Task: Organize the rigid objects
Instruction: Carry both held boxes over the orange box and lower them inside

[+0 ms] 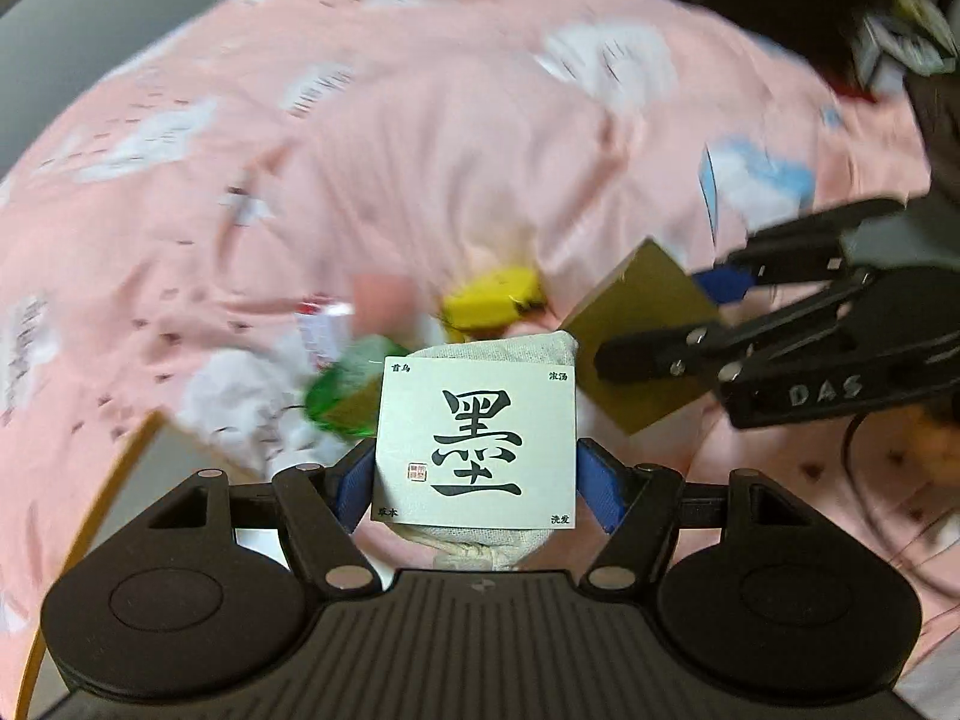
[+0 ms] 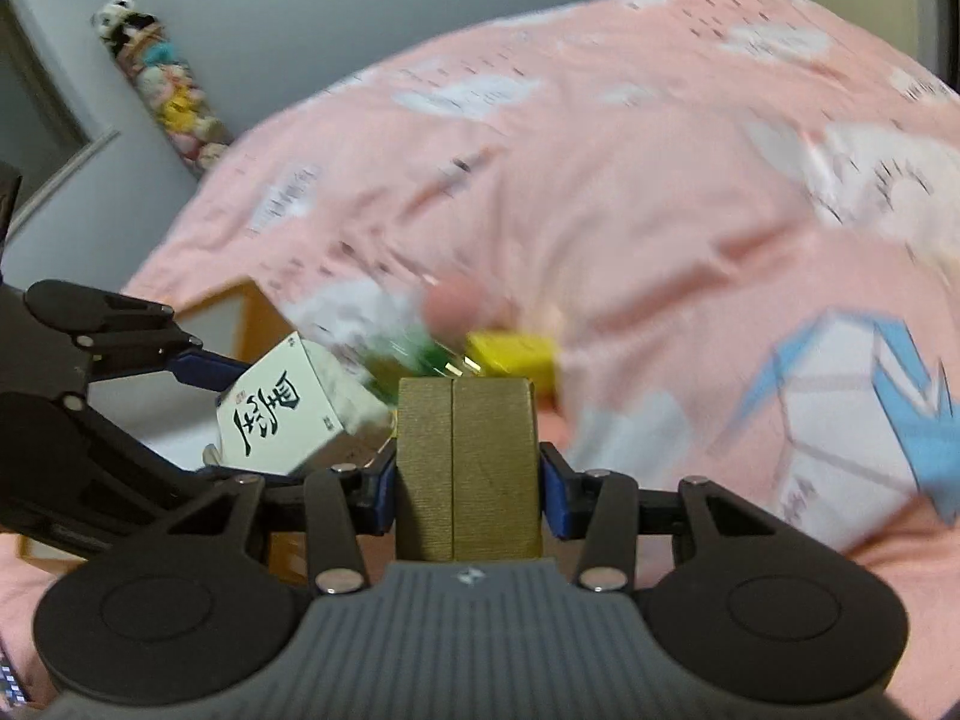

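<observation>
On the pink bedspread [image 1: 420, 138], a cloth pouch [image 1: 480, 354] stays tied shut.

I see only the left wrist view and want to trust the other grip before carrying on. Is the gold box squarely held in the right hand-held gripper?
Observer: Yes. In the right wrist view the right hand-held gripper has a blue pad pressed on each side of the gold box.
Operator: What does the face toward that camera look like?
Observer: A straight seam runs down its middle; I cannot tell whether it opens.
Operator: Anything in the background that I miss?
Observer: A column of plush toys, a panda on top, against the grey wall.
</observation>
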`<state>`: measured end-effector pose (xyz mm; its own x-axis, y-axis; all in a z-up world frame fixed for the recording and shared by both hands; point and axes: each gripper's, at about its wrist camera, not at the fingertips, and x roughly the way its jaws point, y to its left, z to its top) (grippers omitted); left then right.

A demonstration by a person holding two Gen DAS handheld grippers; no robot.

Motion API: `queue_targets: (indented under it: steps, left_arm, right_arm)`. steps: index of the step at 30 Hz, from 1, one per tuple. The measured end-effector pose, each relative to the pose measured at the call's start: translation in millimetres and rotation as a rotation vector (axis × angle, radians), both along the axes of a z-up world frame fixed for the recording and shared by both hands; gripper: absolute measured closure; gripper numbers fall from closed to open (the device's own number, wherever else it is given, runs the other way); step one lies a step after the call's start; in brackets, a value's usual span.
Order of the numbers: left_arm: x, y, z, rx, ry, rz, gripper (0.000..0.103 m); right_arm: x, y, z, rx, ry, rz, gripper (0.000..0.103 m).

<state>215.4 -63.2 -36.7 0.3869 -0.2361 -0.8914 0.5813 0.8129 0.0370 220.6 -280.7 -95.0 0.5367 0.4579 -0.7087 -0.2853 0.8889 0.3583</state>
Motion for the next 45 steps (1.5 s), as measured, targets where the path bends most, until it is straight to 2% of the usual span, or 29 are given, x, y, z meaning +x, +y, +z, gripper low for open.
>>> queue_targets:
  steps: [4,7,12,14,17,20,22,26,30,34,38,41,45]
  left_arm:
    - [-8,10,-3,-0.012,-0.022,0.157,0.023]
    - [-25,45,6,-0.019,-0.033,0.282,0.023]
    - [-43,101,-6,-0.077,0.031,0.508,0.023]
    - [-48,119,-21,-0.099,0.061,0.582,0.023]
    - [-60,140,-41,-0.150,0.113,0.679,0.023]
    - [-66,153,-63,-0.203,0.150,0.755,0.023]
    - [-67,157,-71,-0.212,0.152,0.797,0.023]
    - [-67,163,-84,-0.231,0.175,0.844,0.023]
    - [-60,165,-98,-0.217,0.209,0.861,0.023]
    - [-55,168,-116,-0.238,0.261,0.873,0.023]
    - [-51,167,-118,-0.254,0.280,0.868,0.023]
    - [-46,167,-121,-0.264,0.324,0.860,0.023]
    - [-40,165,-124,-0.254,0.351,0.830,0.023]
  right_arm:
    - [-1,26,26,0.030,-0.058,0.081,0.058]
    - [-2,55,38,0.051,-0.080,0.170,0.058]
    - [-9,112,47,0.033,-0.099,0.348,0.058]
    - [-13,137,45,-0.002,-0.094,0.431,0.058]
    - [-14,173,34,-0.118,-0.071,0.542,0.058]
    - [-12,198,18,-0.236,-0.052,0.614,0.058]
    - [-11,209,10,-0.300,-0.037,0.651,0.058]
    - [-5,226,-5,-0.389,0.011,0.690,0.058]
    - [-1,235,-17,-0.460,0.068,0.704,0.058]
    - [-4,245,-25,-0.487,0.097,0.758,0.058]
    - [-3,253,-32,-0.502,0.125,0.780,0.058]
    - [0,254,-32,-0.530,0.118,0.777,0.051]
    - [2,252,-28,-0.537,0.111,0.772,0.050]
